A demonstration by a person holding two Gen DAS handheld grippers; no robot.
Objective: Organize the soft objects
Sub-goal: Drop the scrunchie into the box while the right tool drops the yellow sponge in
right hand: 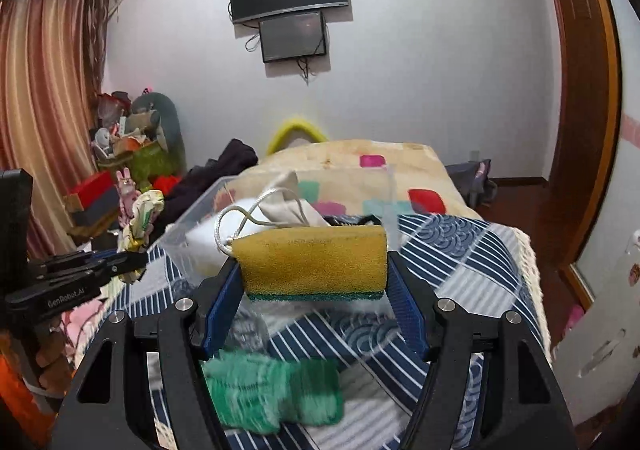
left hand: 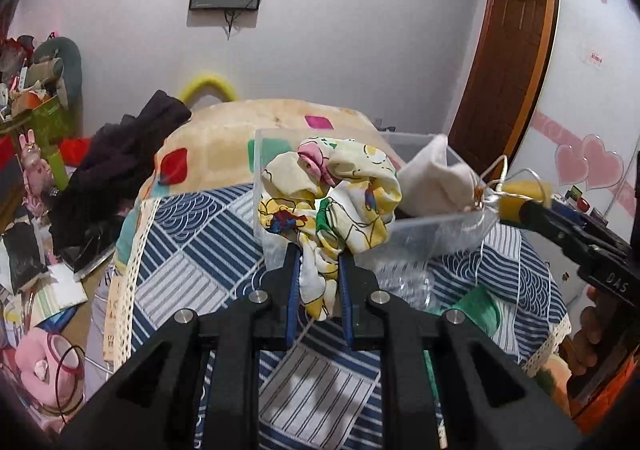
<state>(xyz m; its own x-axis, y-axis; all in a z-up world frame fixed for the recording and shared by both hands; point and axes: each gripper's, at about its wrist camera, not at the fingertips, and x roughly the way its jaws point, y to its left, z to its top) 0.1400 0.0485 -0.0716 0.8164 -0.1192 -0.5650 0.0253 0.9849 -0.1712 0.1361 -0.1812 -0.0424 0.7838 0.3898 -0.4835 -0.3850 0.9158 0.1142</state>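
My left gripper [left hand: 319,258] is shut on a cartoon-print cloth scrunchie [left hand: 332,201], lifted in front of a clear plastic box [left hand: 440,228] on the bed. A cream drawstring pouch [left hand: 432,177] leans inside the box. My right gripper [right hand: 314,270] is shut on a yellow sponge with a green scrub layer [right hand: 312,262], its blue pads pressing both ends. In the left wrist view the right gripper [left hand: 516,209] holds the sponge [left hand: 516,195] at the box's right rim. From the right wrist view the left gripper [right hand: 138,262] holds the scrunchie [right hand: 144,221] at far left, by the box [right hand: 192,226].
A blue-and-white patterned cover [left hand: 192,250] lies over the bed, with a beige quilt [left hand: 248,121] behind. A green cloth [right hand: 272,390] rests on the cover near me. Dark clothes [left hand: 120,161] pile at the bed's left. Clutter fills the left floor; a wooden door [left hand: 508,61] stands right.
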